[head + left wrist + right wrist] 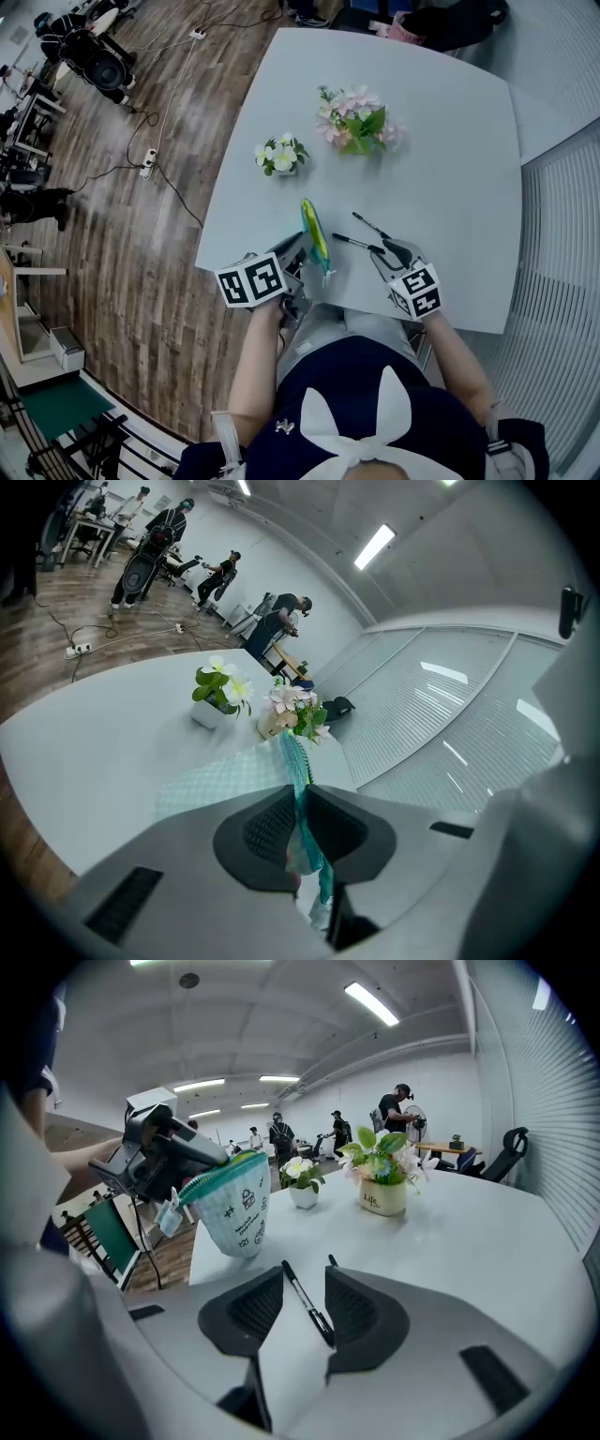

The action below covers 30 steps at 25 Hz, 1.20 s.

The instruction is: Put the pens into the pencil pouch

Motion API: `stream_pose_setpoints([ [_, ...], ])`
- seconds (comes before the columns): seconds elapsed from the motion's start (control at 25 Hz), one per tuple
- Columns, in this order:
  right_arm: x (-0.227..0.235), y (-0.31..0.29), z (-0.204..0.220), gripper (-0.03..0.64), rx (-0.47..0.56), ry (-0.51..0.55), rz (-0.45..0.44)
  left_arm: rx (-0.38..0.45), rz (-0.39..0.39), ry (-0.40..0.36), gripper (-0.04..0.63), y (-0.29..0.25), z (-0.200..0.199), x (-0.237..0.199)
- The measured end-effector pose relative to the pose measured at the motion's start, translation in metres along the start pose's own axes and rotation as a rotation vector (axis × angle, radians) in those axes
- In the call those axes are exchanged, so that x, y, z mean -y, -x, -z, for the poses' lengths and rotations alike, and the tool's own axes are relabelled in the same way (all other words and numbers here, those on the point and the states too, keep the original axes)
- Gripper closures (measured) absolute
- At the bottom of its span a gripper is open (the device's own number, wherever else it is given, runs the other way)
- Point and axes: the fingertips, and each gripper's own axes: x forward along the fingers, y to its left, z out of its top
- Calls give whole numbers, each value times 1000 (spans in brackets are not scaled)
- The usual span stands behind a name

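Observation:
A teal-zippered pencil pouch (314, 234) hangs over the table's near edge, and my left gripper (298, 247) is shut on its end. The left gripper view has the pouch fabric (298, 761) pinched between the pads of the left gripper (302, 819). Two black pens lie on the white table (450, 187): one pen (356, 244) reaches in between the jaws of my right gripper (394, 251), the second pen (371, 225) lies just beyond. In the right gripper view the right gripper (303, 1279) is open around the pen (306, 1300), which rests on the table, with the pouch (234, 1206) ahead to the left.
A small white pot of white flowers (279, 156) and a larger pot of pink flowers (358, 120) stand farther back on the table. The wooden floor (141, 234) with cables lies to the left. People work at desks in the background.

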Motion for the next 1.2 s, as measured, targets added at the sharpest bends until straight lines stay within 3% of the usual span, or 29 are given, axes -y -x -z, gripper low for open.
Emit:
stream_pose_setpoints([
  [0.72,12,-42,63,474,-250,117,-69,-17,0,15,541,0,2,-5],
  [0.96,14,-46,76,482,-306,152,-72,-15,4,20,541,1,0,-6],
  [1.2,10,-47,82,530,-311,208,-83,-14,5,23,541,2,1,-6],
])
